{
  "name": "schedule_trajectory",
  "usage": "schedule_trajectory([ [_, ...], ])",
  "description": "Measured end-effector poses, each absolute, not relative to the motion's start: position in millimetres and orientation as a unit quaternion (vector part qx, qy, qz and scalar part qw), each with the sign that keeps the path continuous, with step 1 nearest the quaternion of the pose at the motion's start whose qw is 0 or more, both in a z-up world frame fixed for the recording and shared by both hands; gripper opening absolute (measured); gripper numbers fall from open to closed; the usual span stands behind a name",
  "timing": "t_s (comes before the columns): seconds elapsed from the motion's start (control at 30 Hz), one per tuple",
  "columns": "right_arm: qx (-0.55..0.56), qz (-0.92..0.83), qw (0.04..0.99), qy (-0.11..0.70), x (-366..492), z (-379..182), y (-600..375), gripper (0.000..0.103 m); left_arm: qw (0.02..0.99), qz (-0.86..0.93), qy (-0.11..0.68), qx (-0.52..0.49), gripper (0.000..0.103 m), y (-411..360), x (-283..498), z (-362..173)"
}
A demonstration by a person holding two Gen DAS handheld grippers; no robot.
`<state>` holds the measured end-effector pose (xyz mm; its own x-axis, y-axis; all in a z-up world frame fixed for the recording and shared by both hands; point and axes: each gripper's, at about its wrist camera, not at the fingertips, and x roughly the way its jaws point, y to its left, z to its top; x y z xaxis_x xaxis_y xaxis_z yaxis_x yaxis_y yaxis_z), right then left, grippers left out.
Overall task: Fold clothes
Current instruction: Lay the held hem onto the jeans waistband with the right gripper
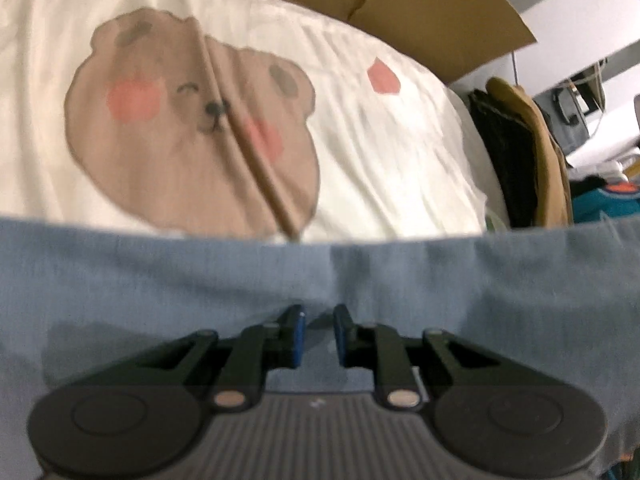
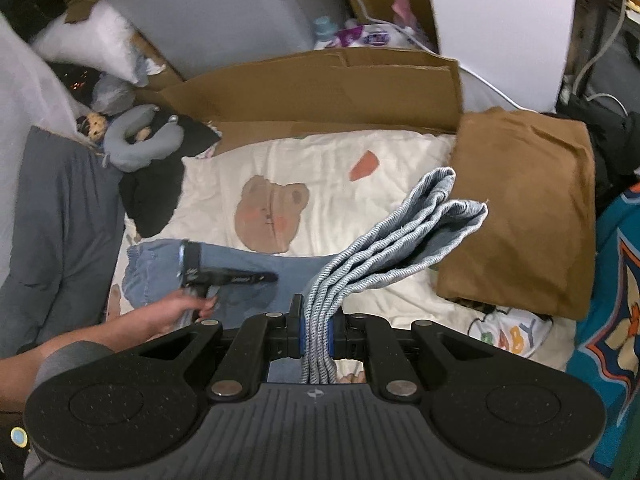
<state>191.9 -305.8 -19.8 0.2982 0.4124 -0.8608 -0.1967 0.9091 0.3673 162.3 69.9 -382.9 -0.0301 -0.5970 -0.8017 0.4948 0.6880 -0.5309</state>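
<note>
Partly blurring, the left hand-held gripper (image 1: 319,334) is pinching soft blue jeans (image 1: 160,276); the right hand-held gripper (image 2: 316,336) is clenching their bunched, ribbed-looking hems (image 2: 424,232).

Cluttered home bedroom, bear-print bedsheet (image 2: 340,184), pillow (image 2: 92,40), cardboard (image 2: 320,88), piled clothes (image 2: 520,208)

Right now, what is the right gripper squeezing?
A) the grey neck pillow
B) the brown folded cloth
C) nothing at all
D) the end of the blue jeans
D: in the right wrist view the right gripper is shut on the bunched hem layers of the blue jeans, lifted above the bear-print sheet.
</note>
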Motion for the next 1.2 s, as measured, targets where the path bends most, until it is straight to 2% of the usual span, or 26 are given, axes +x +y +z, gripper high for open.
schedule_trajectory([
  [0.33,0.07,0.223,0.799,0.555,201,4,-270,0.009,0.698,-0.359,0.617,-0.06,0.017,52,174,-393],
  [0.6,0.036,0.269,0.788,0.552,218,30,-211,0.009,0.685,-0.369,0.625,-0.059,0.02,84,143,-389],
  [0.83,-0.009,0.328,0.772,0.545,229,53,-132,0.009,0.697,-0.362,0.616,-0.063,0.029,137,112,-365],
  [1.07,-0.044,0.373,0.753,0.54,232,63,-42,0.009,0.739,-0.295,0.594,-0.119,0.037,206,100,-338],
  [1.13,-0.053,0.383,0.747,0.541,236,62,-19,0.009,0.748,-0.282,0.584,-0.139,0.051,225,93,-330],
  [1.2,-0.062,0.393,0.74,0.543,239,59,3,0.009,0.758,-0.27,0.574,-0.155,0.059,243,86,-323],
])
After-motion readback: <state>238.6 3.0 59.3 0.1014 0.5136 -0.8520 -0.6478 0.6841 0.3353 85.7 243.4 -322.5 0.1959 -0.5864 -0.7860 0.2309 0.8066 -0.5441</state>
